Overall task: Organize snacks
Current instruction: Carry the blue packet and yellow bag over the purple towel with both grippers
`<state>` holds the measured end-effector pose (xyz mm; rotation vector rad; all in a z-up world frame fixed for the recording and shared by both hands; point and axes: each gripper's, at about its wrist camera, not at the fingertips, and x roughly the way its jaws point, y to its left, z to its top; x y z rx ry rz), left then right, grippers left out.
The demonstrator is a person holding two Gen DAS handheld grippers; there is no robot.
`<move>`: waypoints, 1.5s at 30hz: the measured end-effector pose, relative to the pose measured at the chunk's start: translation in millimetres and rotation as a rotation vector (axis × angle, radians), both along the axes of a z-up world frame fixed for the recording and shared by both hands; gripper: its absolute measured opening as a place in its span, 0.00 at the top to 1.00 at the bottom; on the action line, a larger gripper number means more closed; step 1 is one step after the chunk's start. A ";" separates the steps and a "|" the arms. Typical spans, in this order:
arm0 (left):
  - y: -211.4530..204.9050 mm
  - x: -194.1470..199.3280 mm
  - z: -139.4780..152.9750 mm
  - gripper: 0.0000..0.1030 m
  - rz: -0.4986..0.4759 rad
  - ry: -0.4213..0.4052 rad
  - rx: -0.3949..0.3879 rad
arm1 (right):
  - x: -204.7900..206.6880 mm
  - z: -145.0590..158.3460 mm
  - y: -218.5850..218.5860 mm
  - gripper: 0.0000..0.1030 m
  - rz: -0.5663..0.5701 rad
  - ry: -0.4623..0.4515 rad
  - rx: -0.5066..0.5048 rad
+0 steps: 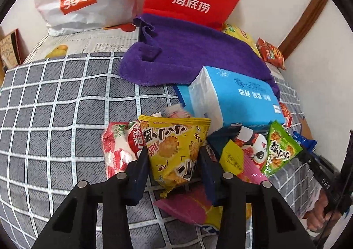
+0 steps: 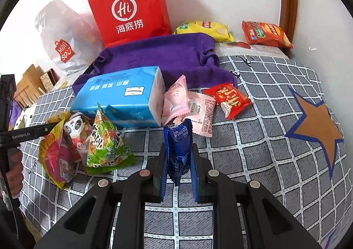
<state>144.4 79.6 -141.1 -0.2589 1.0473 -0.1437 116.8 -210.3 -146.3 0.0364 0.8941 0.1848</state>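
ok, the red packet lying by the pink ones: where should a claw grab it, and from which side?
Take the red packet by its crimped end nearest the star print, coming down from above on that side. It lies flat on the checked cover, with open cloth there, while the pink packets crowd its other end.

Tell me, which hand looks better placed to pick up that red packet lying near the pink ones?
Probably neither is free. The right gripper is nearer the red packet but shut on a blue packet; the left gripper sits around a yellow snack bag, over by the snack pile.
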 end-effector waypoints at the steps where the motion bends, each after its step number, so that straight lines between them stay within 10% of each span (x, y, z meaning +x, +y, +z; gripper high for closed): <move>1: 2.8 -2.2 2.2 0.61 0.007 -0.002 -0.010 | -1.3 1.1 -0.1 0.83 0.000 -0.001 0.004; 22: -24.1 -37.8 73.7 0.61 -0.052 -0.111 0.011 | -22.6 54.8 2.4 0.83 -0.011 -0.084 0.034; 45: -26.5 70.0 124.4 0.61 -0.028 -0.168 0.032 | 102.0 127.4 64.8 0.83 0.084 -0.197 0.005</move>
